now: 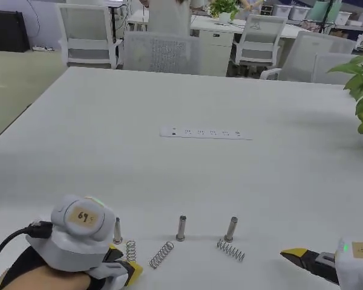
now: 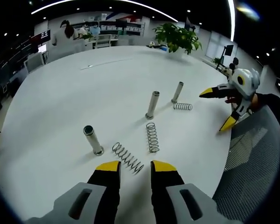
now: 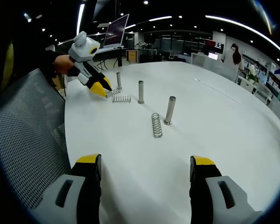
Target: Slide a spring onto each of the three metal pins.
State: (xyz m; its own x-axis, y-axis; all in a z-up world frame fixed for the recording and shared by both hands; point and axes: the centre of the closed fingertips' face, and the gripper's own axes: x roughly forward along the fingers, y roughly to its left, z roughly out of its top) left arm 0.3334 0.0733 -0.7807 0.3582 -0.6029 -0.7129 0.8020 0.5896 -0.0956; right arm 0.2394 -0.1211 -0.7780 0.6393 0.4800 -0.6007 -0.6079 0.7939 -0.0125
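Left claw (image 2: 135,165) is only slightly apart and holding nothing, tips just short of the near spring (image 2: 128,158), which lies flat at 12 o'clock. My guess: a sloppy pinch squirts it away, or the claw clips the near pin (image 2: 92,140) at 10 o'clock and topples it. Right claw (image 3: 145,160) is spread wide, empty. Middle spring (image 2: 152,137) and far spring (image 2: 182,106) lie on the tabletop (image 2: 60,93) beside the bare middle pin (image 2: 152,104) and far pin (image 2: 177,92).

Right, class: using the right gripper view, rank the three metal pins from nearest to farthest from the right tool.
1. Right-hand pin, beside a spring.
2. Middle pin.
3. Far pin, next to the left tool.
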